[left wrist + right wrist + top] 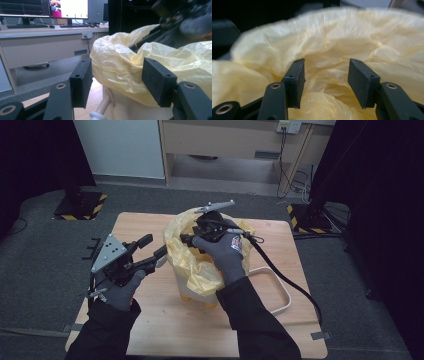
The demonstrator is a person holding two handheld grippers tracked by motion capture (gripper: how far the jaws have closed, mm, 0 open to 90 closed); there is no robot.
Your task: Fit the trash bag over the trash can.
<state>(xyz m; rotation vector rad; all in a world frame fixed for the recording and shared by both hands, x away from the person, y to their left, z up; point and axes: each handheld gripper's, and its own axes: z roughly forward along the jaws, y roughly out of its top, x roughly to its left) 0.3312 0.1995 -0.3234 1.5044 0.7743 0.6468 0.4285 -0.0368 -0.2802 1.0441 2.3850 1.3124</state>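
L claw [161, 251] held level, jaws apart, nothing betw them. R claw [186, 239] angled down, jaws apart, gloved hand [226, 251] gripping its body.

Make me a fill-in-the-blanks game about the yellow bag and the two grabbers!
The plastic bag lining the white bin is ____.
The right gripper reaches ____ the bag's mouth, jaws open.
The left gripper waits with its jaws ____ beside the bag.
The bin stands on a ____ table.

Missing words: yellow; into; open; wooden
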